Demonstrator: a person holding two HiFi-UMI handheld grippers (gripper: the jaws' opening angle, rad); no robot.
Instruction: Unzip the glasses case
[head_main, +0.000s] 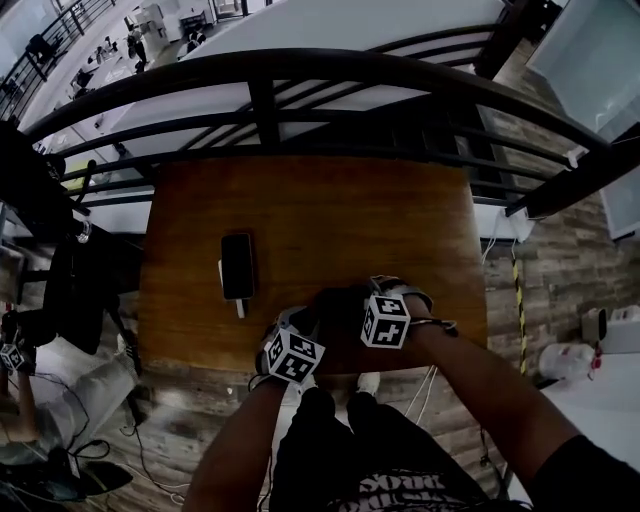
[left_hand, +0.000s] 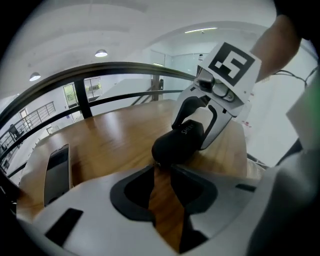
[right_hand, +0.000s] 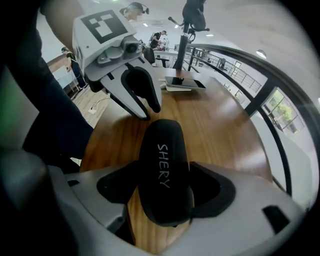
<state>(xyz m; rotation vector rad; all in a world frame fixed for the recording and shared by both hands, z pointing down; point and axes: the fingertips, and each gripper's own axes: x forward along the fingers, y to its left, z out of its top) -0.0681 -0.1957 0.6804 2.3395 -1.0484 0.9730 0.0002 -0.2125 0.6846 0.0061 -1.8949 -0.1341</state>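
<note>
A black oval glasses case with white lettering lies near the front edge of the wooden table. My right gripper points steeply down over it, open, with a pad on each side of the case's near end. In the left gripper view the right gripper straddles the far end of the case. My left gripper hangs just short of the case's other end, its jaws a narrow gap apart with only wood showing between them.
A dark phone lies on a white pad at the table's left. A black railing runs behind the table. The table's front edge is right under my hands, with the person's legs below it.
</note>
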